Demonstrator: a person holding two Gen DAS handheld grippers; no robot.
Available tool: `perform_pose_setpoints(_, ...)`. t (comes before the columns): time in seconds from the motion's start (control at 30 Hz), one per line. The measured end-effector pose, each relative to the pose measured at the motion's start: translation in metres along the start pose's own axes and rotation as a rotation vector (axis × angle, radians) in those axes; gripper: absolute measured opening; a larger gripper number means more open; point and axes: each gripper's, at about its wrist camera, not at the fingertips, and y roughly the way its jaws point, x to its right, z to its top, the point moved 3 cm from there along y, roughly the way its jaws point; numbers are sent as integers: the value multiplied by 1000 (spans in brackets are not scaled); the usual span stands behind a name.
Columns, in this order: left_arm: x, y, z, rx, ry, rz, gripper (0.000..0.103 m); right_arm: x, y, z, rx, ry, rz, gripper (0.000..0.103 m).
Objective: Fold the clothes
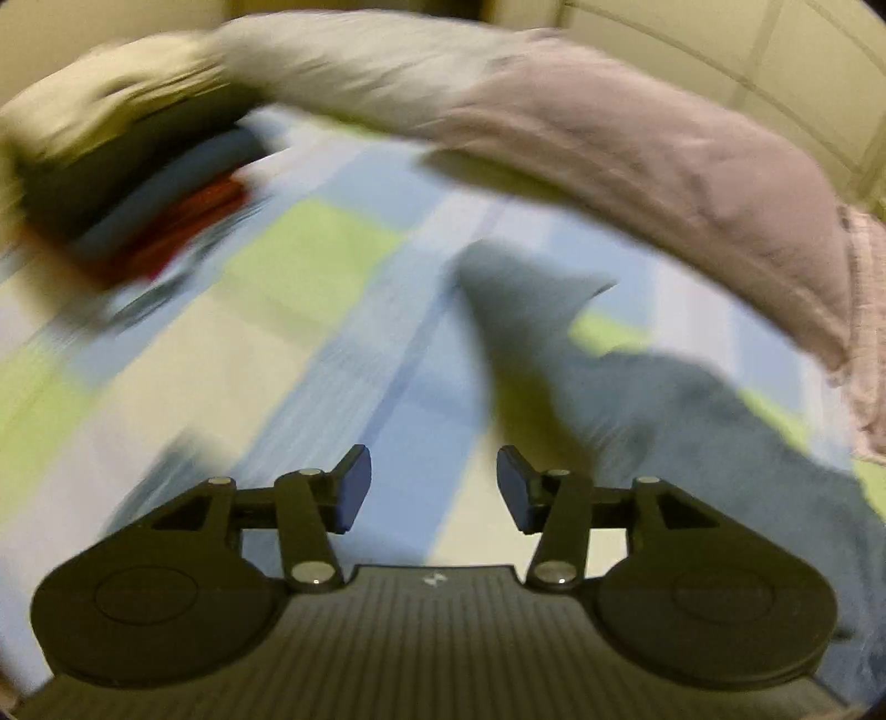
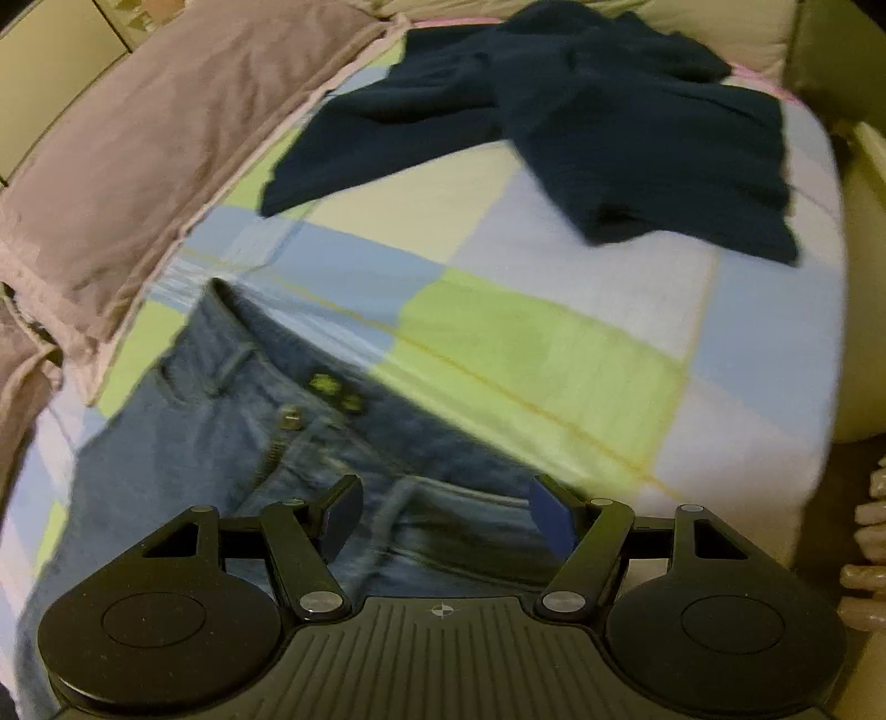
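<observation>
Left wrist view, heavily blurred. Left gripper [image 1: 433,487] with jaws parted and nothing between the pads, above a checked bedsheet [image 1: 310,266] of blue, green and pale squares. Blue jeans [image 1: 692,421] to the right of the gripper, one pointed part reaching toward the middle of the bed. A stack of clothes [image 1: 160,205], dark and red layers, at upper left; too blurred to count the pieces. A long mauve pillow [image 1: 637,160] along the far edge of the bed, tiled wall [image 1: 775,50] behind.

Right wrist view, sharper. Right gripper [image 2: 444,512] with jaws spread wide, empty, directly over the waistband of the jeans [image 2: 221,421]; pads clear of the denim on both sides, whether touching it cannot be told. Waistband open, button and zip visible, garment flat on the bedsheet [image 2: 554,343] at lower left, its left side close beside the mauve pillow [image 2: 155,149]. A dark navy garment [image 2: 581,122], unfolded and rumpled, at the far end of the bed, well apart from the jeans. Fingers of a hand [image 2: 869,548] at the right edge of the view.
</observation>
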Motion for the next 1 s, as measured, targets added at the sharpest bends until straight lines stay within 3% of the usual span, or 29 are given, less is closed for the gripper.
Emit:
perform_pose_setpoints(0.17, 58, 93, 45, -56, 168, 44, 52, -20, 1, 4, 10, 33, 53, 70)
perform_pose_setpoints(0.2, 64, 112, 48, -87, 200, 74, 44, -21, 1, 4, 14, 40, 52, 70)
perform_pose_setpoints(0.23, 66, 127, 50, -107, 216, 101, 15, -20, 0, 3, 17, 50, 43, 70)
perform_pose_setpoints(0.27, 62, 133, 52, -96, 190, 82, 2, -19, -1, 2, 23, 64, 33, 70)
perform_pose_setpoints(0.33, 50, 132, 60, -20, 83, -26, 2, -14, -5, -1, 36, 114, 21, 70)
perform_pose_setpoints(0.43, 30, 89, 83, 293, -57, -263, 2, -5, -13, -8, 45, 185, 13, 70)
perform_pose_setpoints(0.47, 24, 78, 88, 364, -79, -309, 2, -4, -16, -11, 48, 196, 8, 70)
perform_pose_setpoints(0.57, 6, 59, 95, 469, -102, -369, 4, -3, -21, -21, 47, 209, 8, 70)
perform_pose_setpoints(0.6, -2, 63, 92, 459, -112, -349, 10, -4, -22, -26, 43, 210, 11, 70)
perform_pose_setpoints(0.7, -35, 109, 73, 308, -162, -121, 52, -8, -19, -38, 14, 206, 27, 70)
perform_pose_setpoints(0.8, -82, 158, 45, 79, -296, 121, 21, -14, -14, -48, -26, 173, 51, 70)
perform_pose_setpoints(0.83, -91, 158, 37, 47, -334, 156, 20, -16, -13, -51, -35, 149, 59, 70)
perform_pose_setpoints(0.9, -99, 141, 22, 70, -372, 181, 21, -21, -11, -55, -52, 96, 73, 70)
perform_pose_setpoints(1.0, -87, 102, 5, 124, -328, 138, 21, -26, -11, -52, -57, -3, 94, 70)
